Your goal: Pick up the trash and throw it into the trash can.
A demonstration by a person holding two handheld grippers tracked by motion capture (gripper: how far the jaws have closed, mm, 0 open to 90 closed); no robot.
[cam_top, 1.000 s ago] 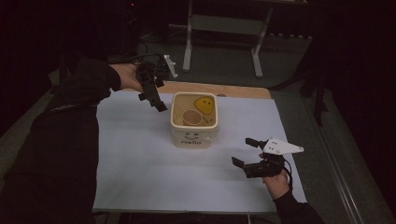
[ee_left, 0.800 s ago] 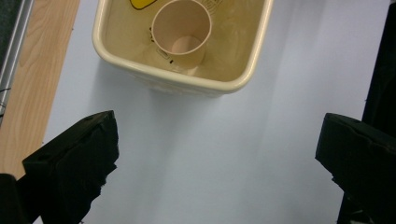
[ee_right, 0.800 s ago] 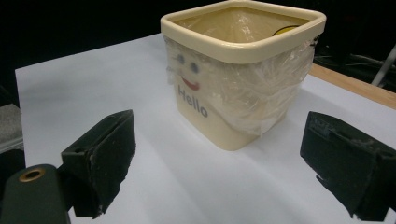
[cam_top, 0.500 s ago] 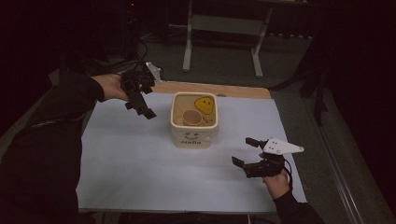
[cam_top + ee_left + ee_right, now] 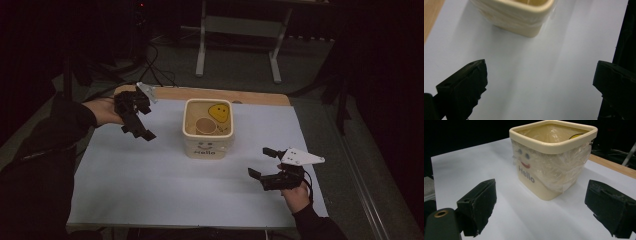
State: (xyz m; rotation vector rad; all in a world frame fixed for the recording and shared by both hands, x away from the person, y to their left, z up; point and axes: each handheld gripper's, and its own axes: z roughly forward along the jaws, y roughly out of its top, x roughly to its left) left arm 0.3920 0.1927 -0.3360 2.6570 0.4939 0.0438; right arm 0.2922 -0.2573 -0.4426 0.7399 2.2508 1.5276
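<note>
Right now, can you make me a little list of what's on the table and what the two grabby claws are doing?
table cover: white sheet over a wooden table top
bin: cream square bin, smiley face and "Hello" on its front, clear plastic liner folded over the rim
inside bin: a round brownish thing and a yellow smiley thing
left gripper: open, holding nothing, left of the bin
right gripper: open, holding nothing, right of and nearer than the bin
</note>
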